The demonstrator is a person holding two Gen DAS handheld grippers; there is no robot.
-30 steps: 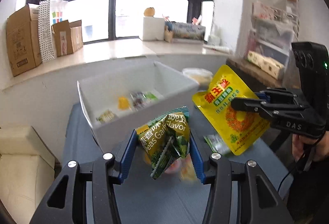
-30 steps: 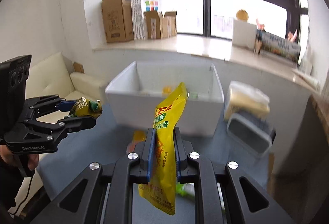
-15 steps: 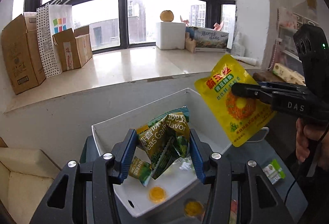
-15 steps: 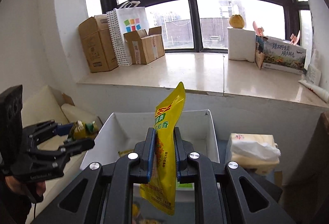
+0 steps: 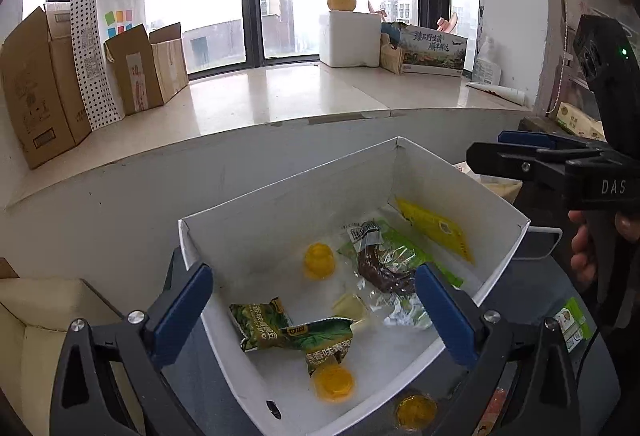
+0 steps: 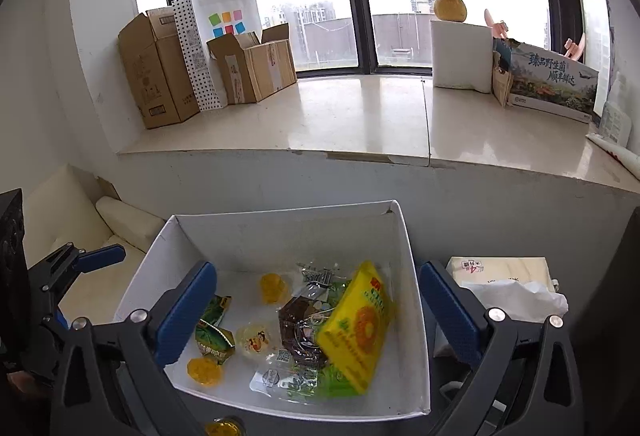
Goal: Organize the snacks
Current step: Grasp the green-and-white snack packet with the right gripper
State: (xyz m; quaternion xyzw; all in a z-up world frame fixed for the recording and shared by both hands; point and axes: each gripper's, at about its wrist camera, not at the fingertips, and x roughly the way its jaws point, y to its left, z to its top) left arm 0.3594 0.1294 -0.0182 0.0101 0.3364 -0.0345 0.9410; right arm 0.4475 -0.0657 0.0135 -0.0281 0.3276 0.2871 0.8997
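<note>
A white box (image 5: 500, 211) sits below both grippers, with snacks inside. My left gripper (image 5: 316, 312) hangs over its near left part, jaws opening wide with nothing between them. The green pea packet (image 5: 296, 332) lies loose on the box floor beneath it. My right gripper (image 6: 316, 312) is over the box too, jaws also opening and empty. The yellow pouch (image 6: 356, 324) lies slanted on the other snacks under it. The yellow pouch (image 5: 436, 232) leans near the box's right wall in the left wrist view. The right gripper (image 5: 488, 149) shows at the right there, and the left gripper (image 6: 84, 284) at the left in the right wrist view.
Orange jelly cups (image 5: 320, 260) and a clear-wrapped dark snack (image 5: 384, 272) lie in the box. One jelly cup (image 5: 416, 412) and a small green packet (image 5: 572, 320) remain on the grey table. A tissue pack (image 6: 500, 276) stands right of the box, a cream sofa (image 6: 80, 220) left.
Both grippers came forward over the white box and opened. The green pea packet and the yellow pouch dropped out of them into the box.
</note>
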